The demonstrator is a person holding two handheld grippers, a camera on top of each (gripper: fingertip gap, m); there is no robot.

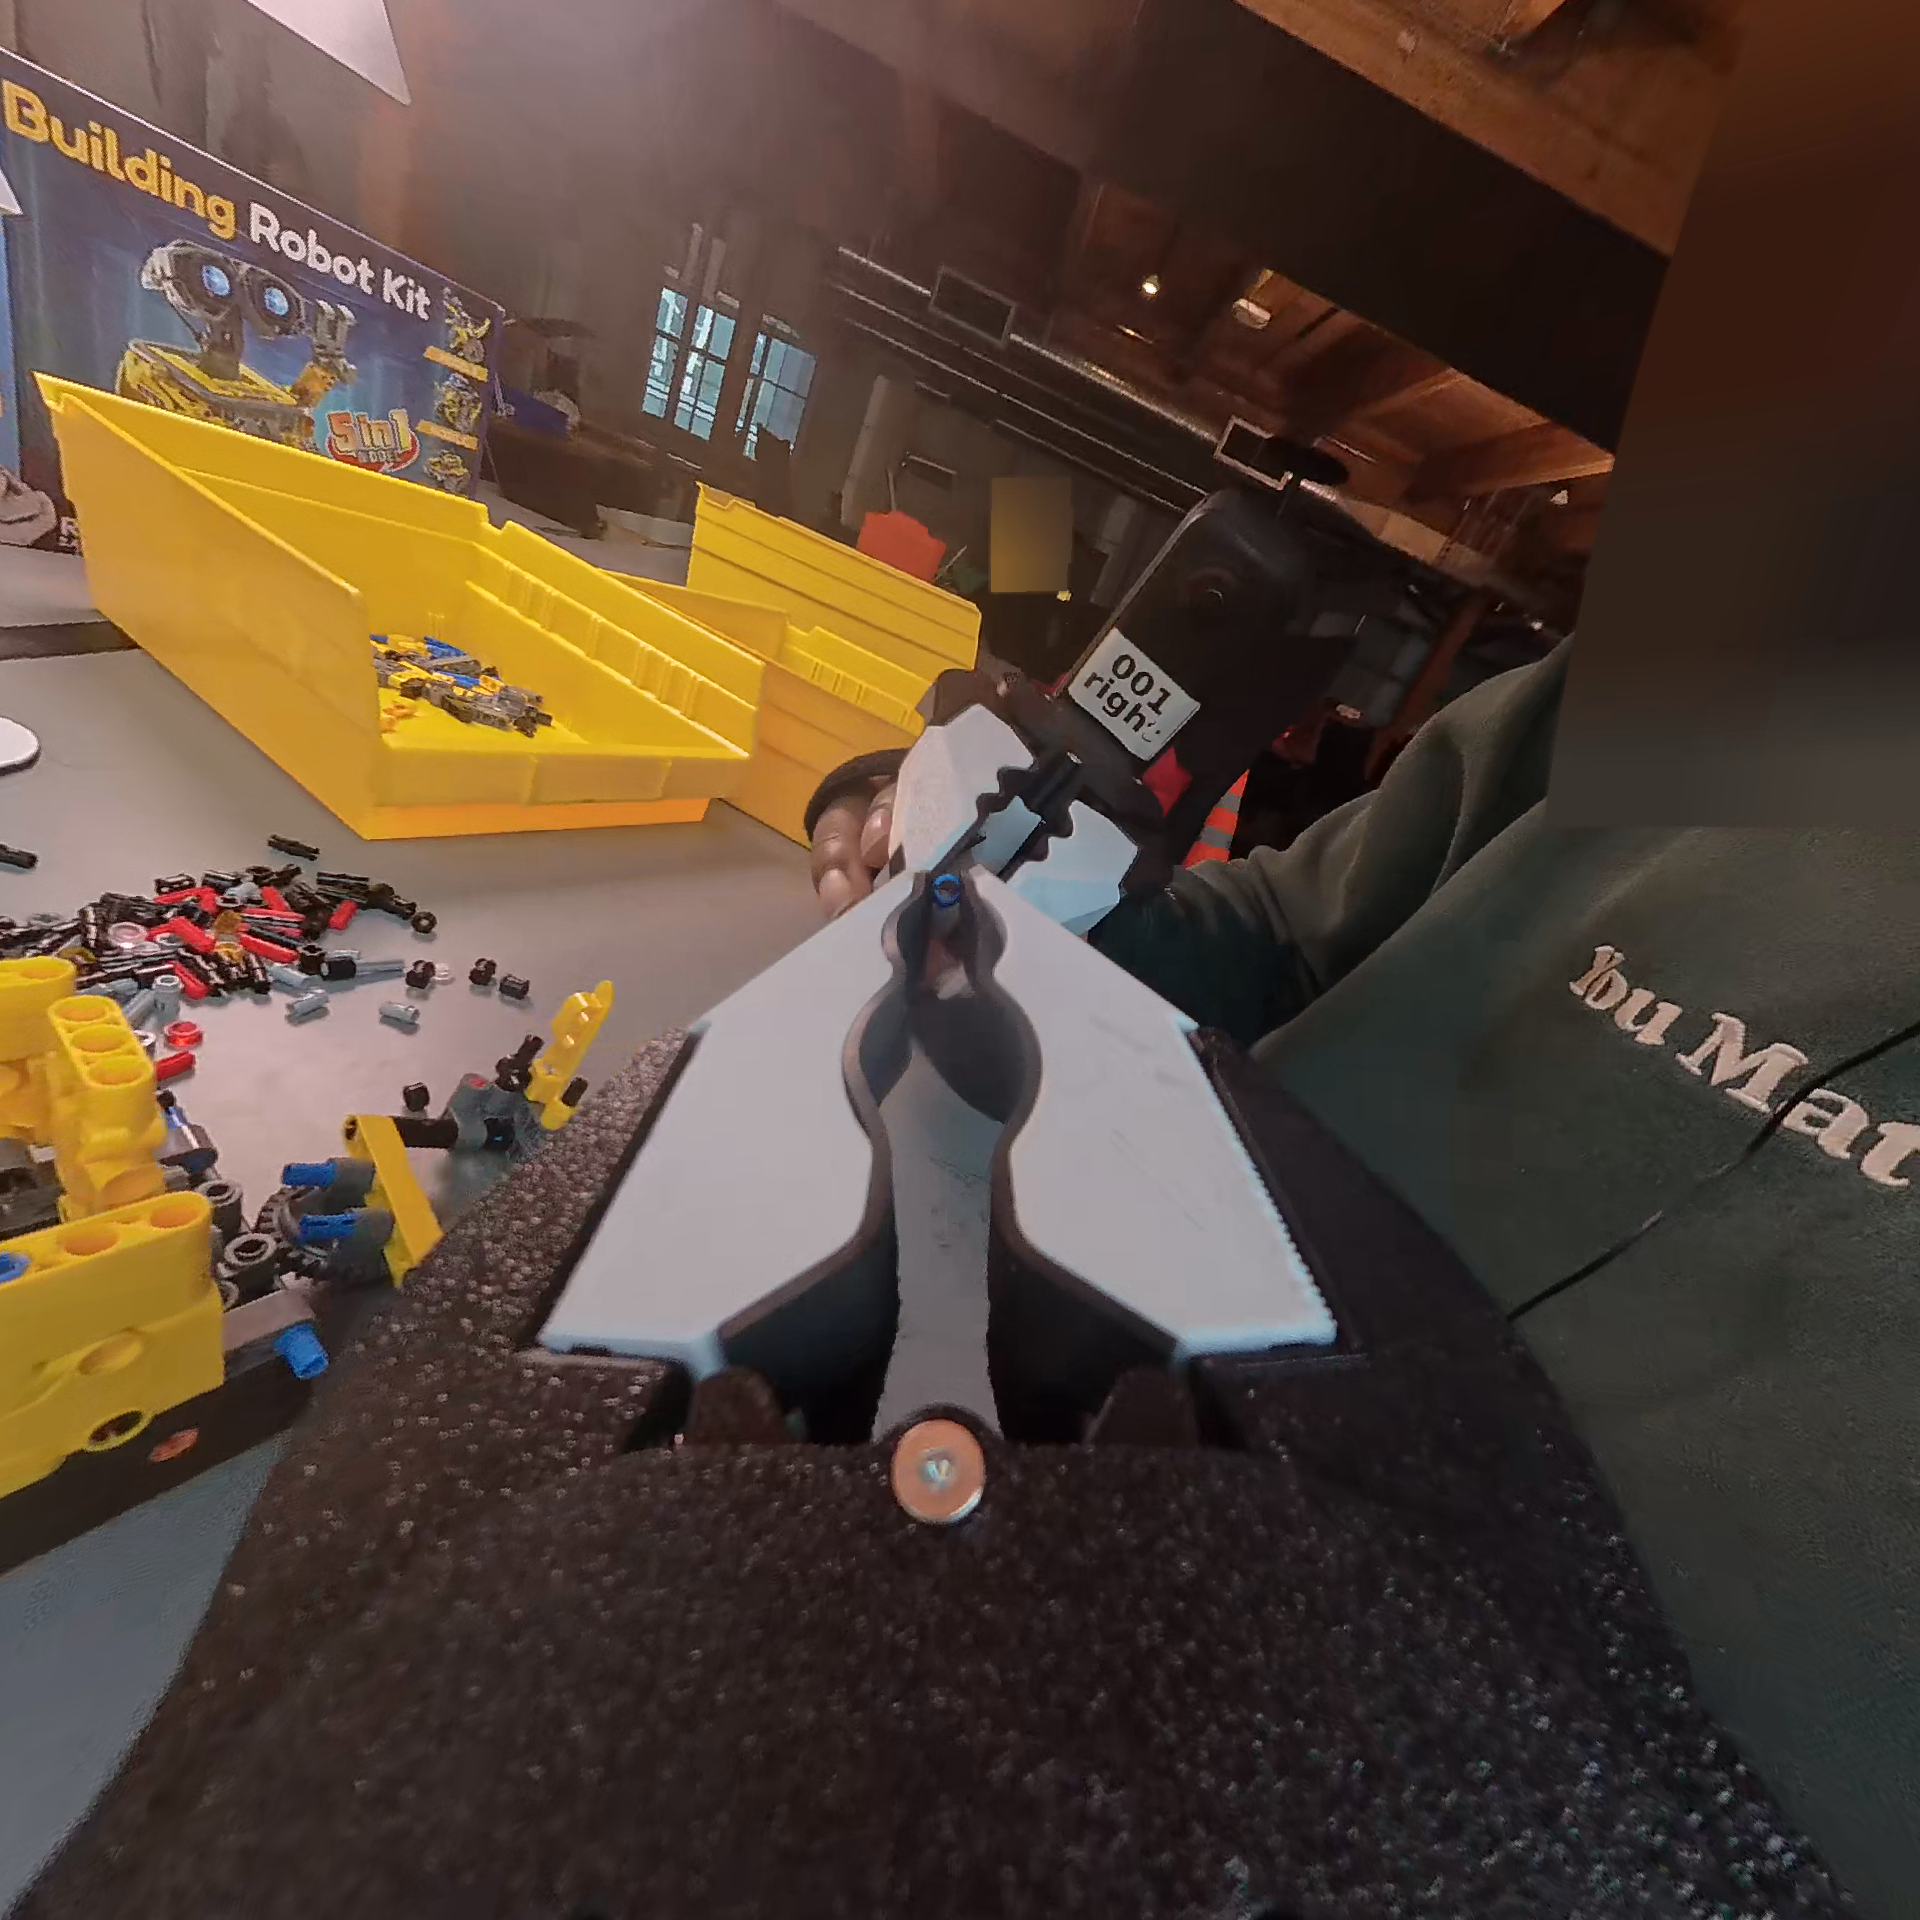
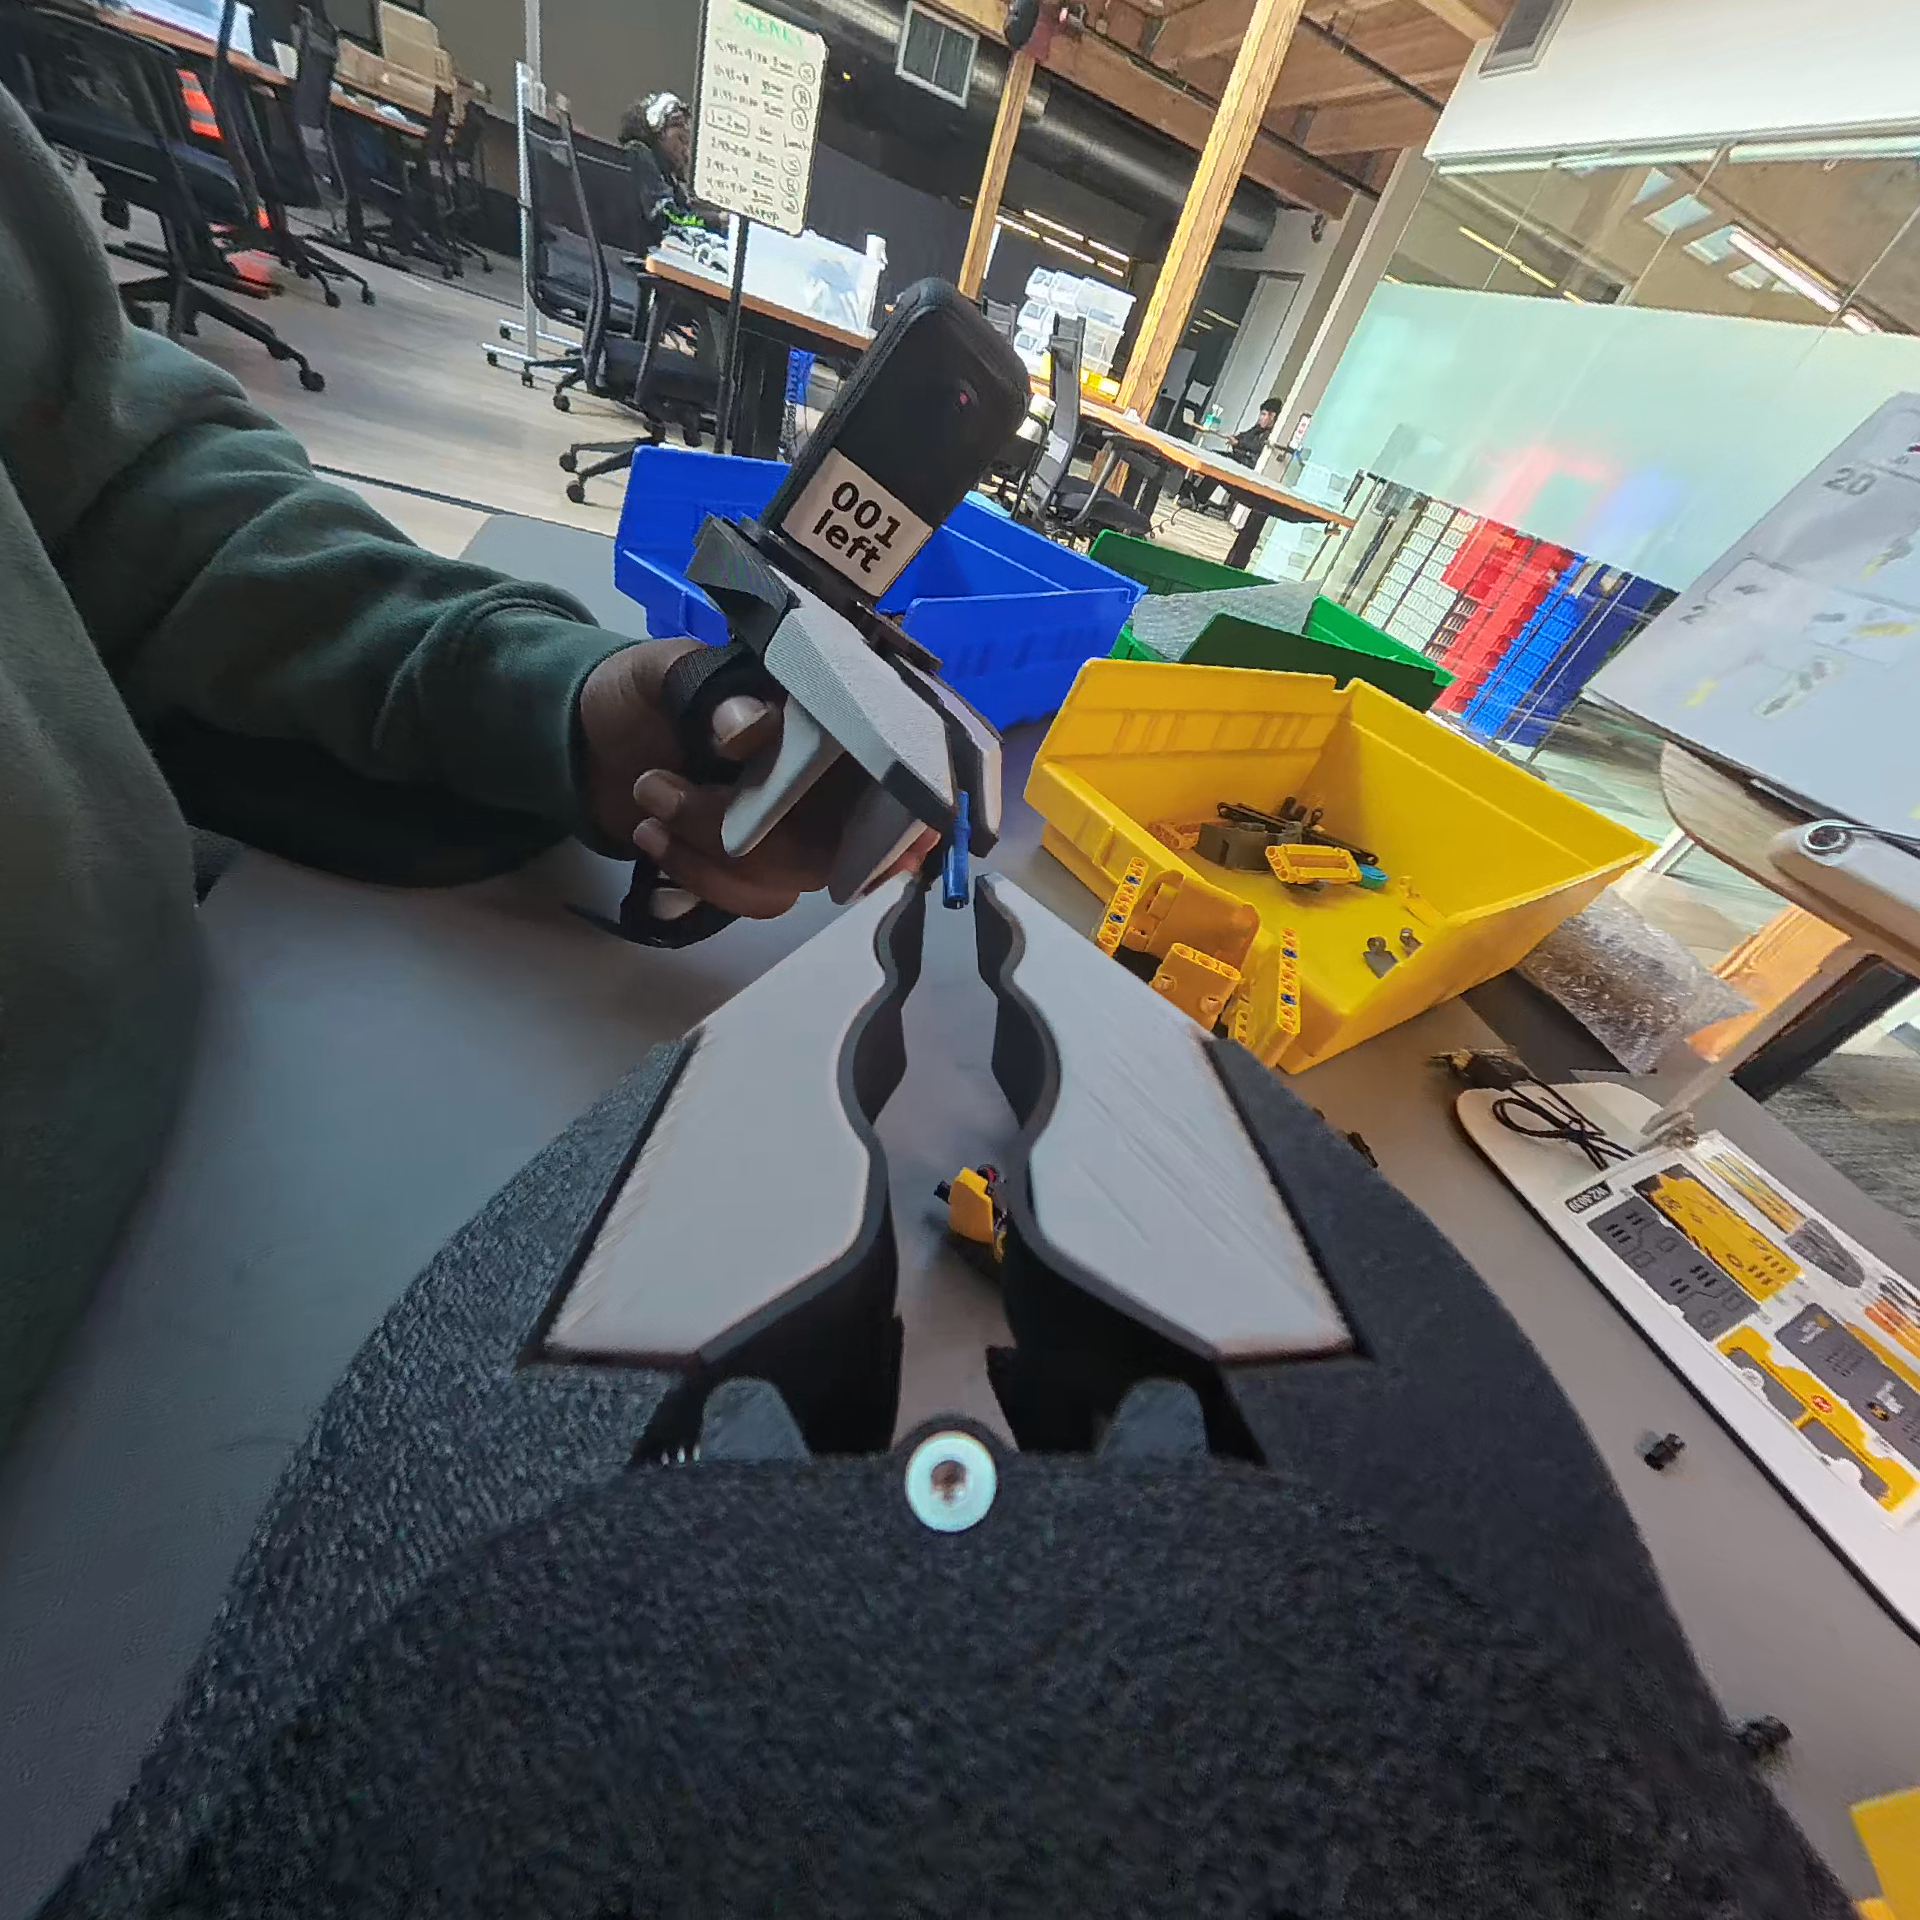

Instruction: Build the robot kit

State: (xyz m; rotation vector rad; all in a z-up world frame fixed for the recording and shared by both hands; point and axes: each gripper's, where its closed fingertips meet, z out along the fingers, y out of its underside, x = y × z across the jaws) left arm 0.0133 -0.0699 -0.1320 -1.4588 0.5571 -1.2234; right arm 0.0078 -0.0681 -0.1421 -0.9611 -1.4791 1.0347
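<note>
open-plan office/workshop; rolling chairs (image 2: 260,208); desks (image 2: 769,301); timber posts (image 2: 1205,208); parts bins (image 2: 1351,790)

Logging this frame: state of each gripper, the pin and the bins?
Left gripper: shut on blue pin.
Blue pin: held aloft, between both grippers' tips.
Right gripper: slightly open, tips at the pin.
Yellow bin: open, few parts inside.
Blue bin: contents hidden.
</note>
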